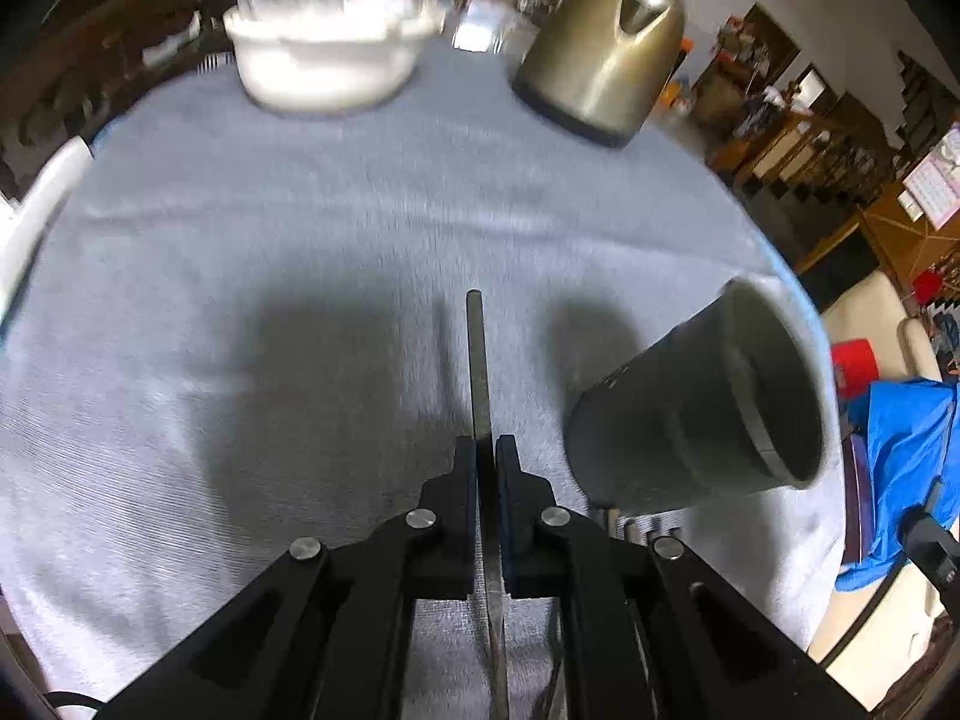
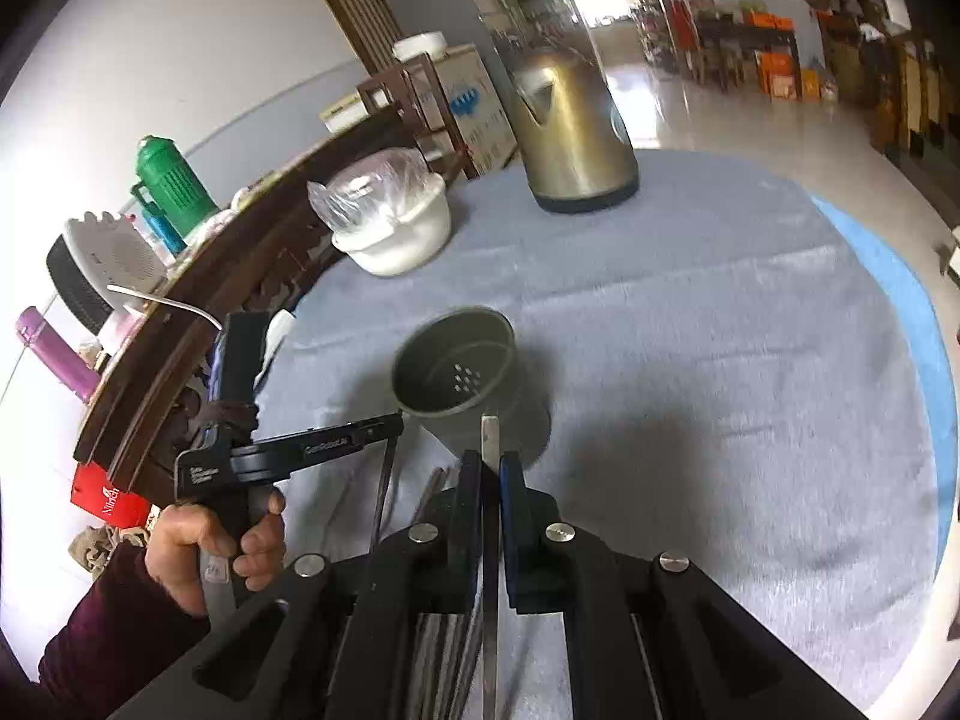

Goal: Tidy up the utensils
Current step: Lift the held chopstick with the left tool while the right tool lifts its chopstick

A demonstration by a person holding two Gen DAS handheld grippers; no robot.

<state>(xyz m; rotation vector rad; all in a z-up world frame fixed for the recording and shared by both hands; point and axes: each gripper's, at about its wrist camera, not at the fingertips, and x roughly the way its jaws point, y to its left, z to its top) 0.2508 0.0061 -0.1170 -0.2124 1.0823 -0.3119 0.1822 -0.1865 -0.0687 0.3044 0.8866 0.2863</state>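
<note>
Utensils were mid-sorting: each hand-held gripper, left (image 1: 486, 450) and right (image 2: 490, 465), pinched a flat steel utensil handle (image 1: 476, 360), due next into the grey perforated holder cup (image 2: 465, 375) mid-bench.

Ahead of my left hand-held gripper (image 1: 486, 450) the desk (image 1: 300, 228) lies open — cloth runs bare to the far edge, where a bowl (image 1: 324, 72) and kettle (image 1: 600, 60) stand well apart. The cup (image 1: 696, 414) blocks its right side. My right hand-held gripper (image 2: 491, 462) meets the cup straight ahead — bare cloth rightward.
</note>
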